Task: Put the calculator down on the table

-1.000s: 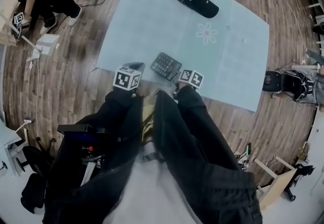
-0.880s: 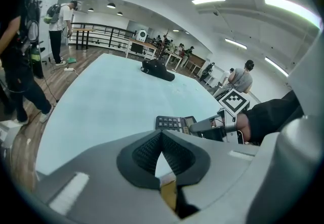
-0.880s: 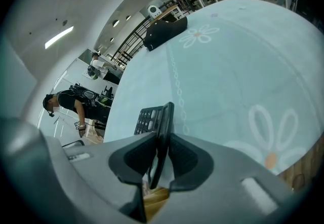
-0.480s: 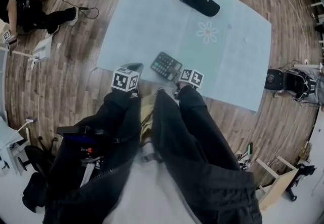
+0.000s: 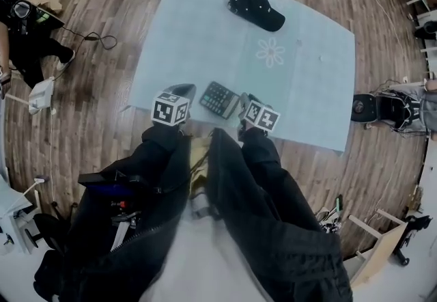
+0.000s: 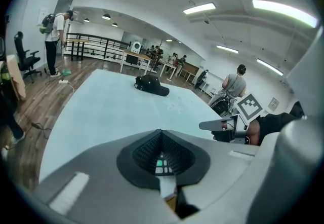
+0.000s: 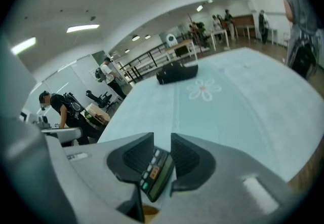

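The right gripper (image 7: 162, 141) is seen clamped on the flat, dark grey plastic calculator (image 7: 158, 175), which is held tilted on edge between the ribbed black pads (image 7: 137, 156), its rows of small pale, orange and green keys turned up. The left gripper (image 6: 162, 142) is closed to a narrow slit, and a strip of the same keys (image 6: 162, 167) shows in that slit, so a hold on the calculator's other end is judged likely. Both sets of jaws are smooth grey shells lined with textured rubber.

From the head view the calculator (image 5: 220, 98) is found between the two grippers (image 5: 181, 92) (image 5: 244, 104), over the near edge of the table (image 5: 300, 89). Whether it touches the surface cannot be told. The task is therefore judged unfinished: the calculator has to be lowered flat and both grips released.

The table is covered by a smooth, matte, pale blue-green cloth with a white flower print (image 5: 271, 52) (a flat, forgiving surface to land on). Farther off on it lies a soft black fabric cap (image 5: 256, 9), well apart from the grippers. Around the table, brown wood-plank flooring (image 5: 102, 89) is seen.
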A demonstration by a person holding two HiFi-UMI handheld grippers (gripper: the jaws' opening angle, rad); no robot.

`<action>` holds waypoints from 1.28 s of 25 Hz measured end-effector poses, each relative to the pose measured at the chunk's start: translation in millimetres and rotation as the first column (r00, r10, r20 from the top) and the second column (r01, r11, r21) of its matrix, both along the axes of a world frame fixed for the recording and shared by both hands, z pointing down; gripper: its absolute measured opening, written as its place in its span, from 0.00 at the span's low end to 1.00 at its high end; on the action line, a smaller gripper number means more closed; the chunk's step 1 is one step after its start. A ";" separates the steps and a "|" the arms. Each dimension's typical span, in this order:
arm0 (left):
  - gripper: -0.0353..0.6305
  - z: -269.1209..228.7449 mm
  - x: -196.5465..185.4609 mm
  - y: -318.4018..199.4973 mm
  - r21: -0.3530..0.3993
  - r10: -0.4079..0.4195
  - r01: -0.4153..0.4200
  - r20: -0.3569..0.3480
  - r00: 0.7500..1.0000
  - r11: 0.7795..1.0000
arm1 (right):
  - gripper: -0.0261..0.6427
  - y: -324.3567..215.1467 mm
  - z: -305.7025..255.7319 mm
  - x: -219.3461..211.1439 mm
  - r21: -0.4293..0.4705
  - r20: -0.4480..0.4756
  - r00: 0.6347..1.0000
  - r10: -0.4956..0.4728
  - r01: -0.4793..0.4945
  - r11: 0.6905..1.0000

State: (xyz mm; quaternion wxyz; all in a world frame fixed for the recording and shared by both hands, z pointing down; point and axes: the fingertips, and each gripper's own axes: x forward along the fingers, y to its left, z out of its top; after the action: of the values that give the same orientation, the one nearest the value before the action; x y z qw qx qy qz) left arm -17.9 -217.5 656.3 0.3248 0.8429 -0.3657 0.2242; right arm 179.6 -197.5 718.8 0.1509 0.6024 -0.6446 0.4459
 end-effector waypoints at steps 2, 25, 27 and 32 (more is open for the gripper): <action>0.05 -21.5 10.1 -11.2 0.057 0.010 -0.009 -0.019 1.000 0.998 | 0.15 -20.0 -47.4 -6.0 0.136 -0.095 0.994 -0.047 0.059 0.989; 0.05 -319.9 58.8 -53.4 0.654 0.142 0.034 -0.214 0.966 0.755 | 0.04 -50.0 -409.5 -60.7 0.745 -0.404 0.913 0.048 0.299 0.596; 0.05 -329.8 58.5 -47.0 0.668 0.145 0.041 -0.220 0.965 0.743 | 0.04 -44.5 -417.0 -62.7 0.753 -0.406 0.912 0.051 0.303 0.584; 0.05 -338.0 63.2 -38.7 0.681 0.154 0.036 -0.217 0.964 0.732 | 0.04 -39.4 -421.5 -64.5 0.754 -0.411 0.910 0.050 0.309 0.580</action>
State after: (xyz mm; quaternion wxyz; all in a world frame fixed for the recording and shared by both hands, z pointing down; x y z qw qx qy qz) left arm 45.3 -256.2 318.3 0.0321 0.9361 -0.3493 -0.0264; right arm 115.0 -236.9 297.3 0.0194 0.6305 -0.7751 -0.0360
